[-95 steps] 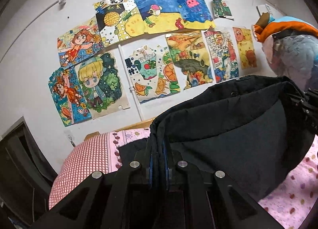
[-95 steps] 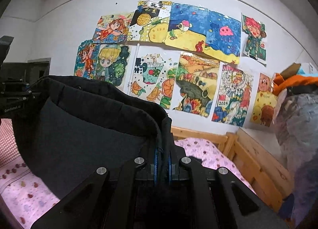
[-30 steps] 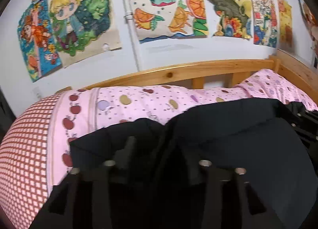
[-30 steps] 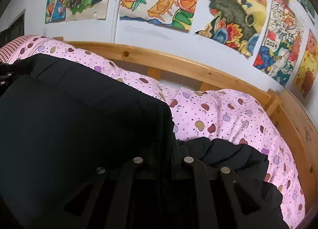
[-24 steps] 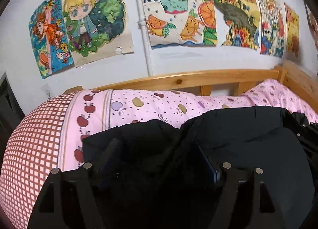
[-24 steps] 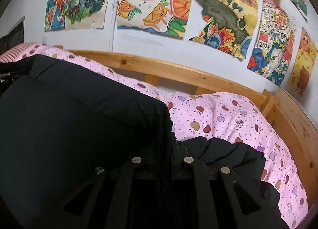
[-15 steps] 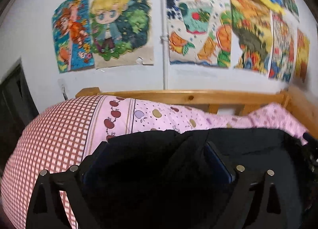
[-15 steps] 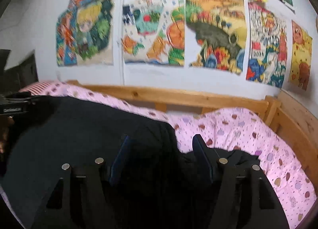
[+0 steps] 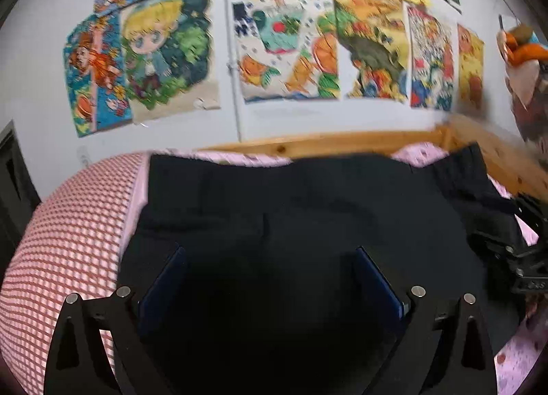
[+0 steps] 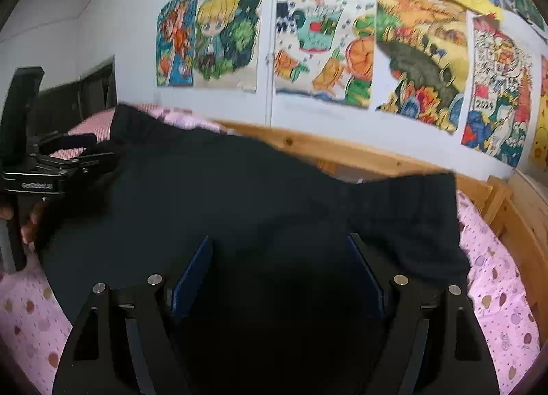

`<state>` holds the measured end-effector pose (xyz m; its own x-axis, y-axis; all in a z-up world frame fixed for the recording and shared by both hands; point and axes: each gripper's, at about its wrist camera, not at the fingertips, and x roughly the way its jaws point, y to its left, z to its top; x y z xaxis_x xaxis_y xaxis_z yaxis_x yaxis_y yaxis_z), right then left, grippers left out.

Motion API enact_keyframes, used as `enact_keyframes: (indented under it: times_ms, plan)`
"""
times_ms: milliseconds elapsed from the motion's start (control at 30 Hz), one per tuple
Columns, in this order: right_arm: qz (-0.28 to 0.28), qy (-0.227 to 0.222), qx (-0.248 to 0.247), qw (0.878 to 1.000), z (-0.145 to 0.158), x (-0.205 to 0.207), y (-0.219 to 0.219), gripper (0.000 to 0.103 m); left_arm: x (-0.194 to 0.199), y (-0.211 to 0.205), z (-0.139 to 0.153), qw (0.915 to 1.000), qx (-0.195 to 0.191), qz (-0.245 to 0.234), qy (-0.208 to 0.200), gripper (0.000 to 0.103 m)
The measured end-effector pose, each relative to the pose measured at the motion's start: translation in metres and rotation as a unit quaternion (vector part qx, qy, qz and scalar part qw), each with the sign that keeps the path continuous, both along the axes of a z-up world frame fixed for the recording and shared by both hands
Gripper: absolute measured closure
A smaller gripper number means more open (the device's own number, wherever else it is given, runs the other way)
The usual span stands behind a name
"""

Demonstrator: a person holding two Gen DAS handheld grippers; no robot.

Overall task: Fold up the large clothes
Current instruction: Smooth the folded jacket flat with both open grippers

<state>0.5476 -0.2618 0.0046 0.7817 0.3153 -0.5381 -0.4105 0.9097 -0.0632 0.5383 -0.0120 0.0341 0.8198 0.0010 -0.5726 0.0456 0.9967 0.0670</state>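
Both tools are released: left tool [image 9: 269, 278] spread wide, right tool [image 10: 279, 271] opening, nothing clamped. The dark garment [image 9: 308, 210] lies on the bed [image 10: 496, 278] ahead of and beneath them. Risk: a withdrawing pad snags the cloth, disturbing the fold.

My left gripper [image 9: 270, 278]: black angular frame, four silver round screws, two flat dark-blue fingers [image 9: 163, 280]. My right gripper [image 10: 278, 271]: same black frame, four silver screws, dark-blue fingers [image 10: 192, 275]; faint white lettering on its side.
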Motion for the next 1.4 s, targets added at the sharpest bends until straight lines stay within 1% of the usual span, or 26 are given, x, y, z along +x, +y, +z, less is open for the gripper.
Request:
enact_keyframes:
  times_ms: [33, 167, 267, 367, 433, 500, 633, 733, 900, 1000, 1100, 1200, 1300, 1400]
  plan:
    - [-0.001, 0.002, -0.001, 1.0, -0.003, 0.003, 0.0, 0.029, 0.004, -0.001, -0.004, 1.0, 0.0, -0.003, 0.007, 0.005]
    - [-0.012, 0.016, 0.013, 1.0, -0.009, 0.021, -0.004, 0.029, 0.016, 0.0, -0.012, 0.9999, -0.003, 0.0, 0.013, 0.005]
    - [-0.028, 0.031, 0.016, 0.999, -0.013, 0.039, -0.006, 0.029, 0.03, 0.007, -0.016, 0.9995, -0.024, 0.01, 0.021, 0.0]
    - [-0.048, 0.046, 0.018, 0.998, -0.018, 0.061, -0.01, 0.029, 0.048, 0.015, -0.019, 0.9985, -0.034, 0.026, 0.034, 0.0]
    - [-0.052, 0.06, 0.03, 0.996, -0.022, 0.075, -0.016, 0.029, 0.063, 0.023, -0.019, 0.9976, -0.039, 0.04, 0.042, 0.0]
    - [-0.061, 0.064, 0.035, 0.995, -0.026, 0.084, -0.023, 0.029, 0.074, 0.034, -0.019, 0.9964, -0.047, 0.054, 0.045, 0.0]
    - [-0.083, 0.063, 0.034, 0.994, -0.029, 0.097, -0.034, 0.029, 0.094, 0.057, -0.027, 0.9923, -0.08, 0.071, 0.063, 0.0]
    - [-0.092, 0.077, 0.039, 0.992, -0.033, 0.112, -0.041, 0.029, 0.104, 0.061, -0.037, 0.9911, -0.081, 0.07, 0.079, 0.0]
    - [-0.085, 0.131, 0.074, 0.985, -0.056, 0.136, -0.049, 0.027, 0.123, 0.057, -0.049, 0.9883, -0.072, 0.063, 0.118, 0.0]
    - [-0.08, 0.148, 0.098, 0.981, -0.068, 0.142, -0.053, 0.026, 0.13, 0.057, -0.055, 0.9863, -0.075, 0.057, 0.136, 0.0]
    - [-0.075, 0.16, 0.123, 0.977, -0.078, 0.146, -0.056, 0.025, 0.133, 0.059, -0.06, 0.9852, -0.084, 0.053, 0.14, 0.0]
    - [-0.074, 0.159, 0.146, 0.974, -0.087, 0.144, -0.059, 0.025, 0.131, 0.061, -0.064, 0.9853, -0.098, 0.053, 0.13, 0.0]
    - [-0.075, 0.152, 0.155, 0.973, -0.091, 0.142, -0.058, 0.025, 0.128, 0.056, -0.067, 0.9876, -0.085, 0.055, 0.12, 0.0]
    - [-0.075, 0.141, 0.162, 0.974, -0.088, 0.14, -0.057, 0.025, 0.124, 0.058, -0.066, 0.9885, -0.088, 0.053, 0.111, 0.0]
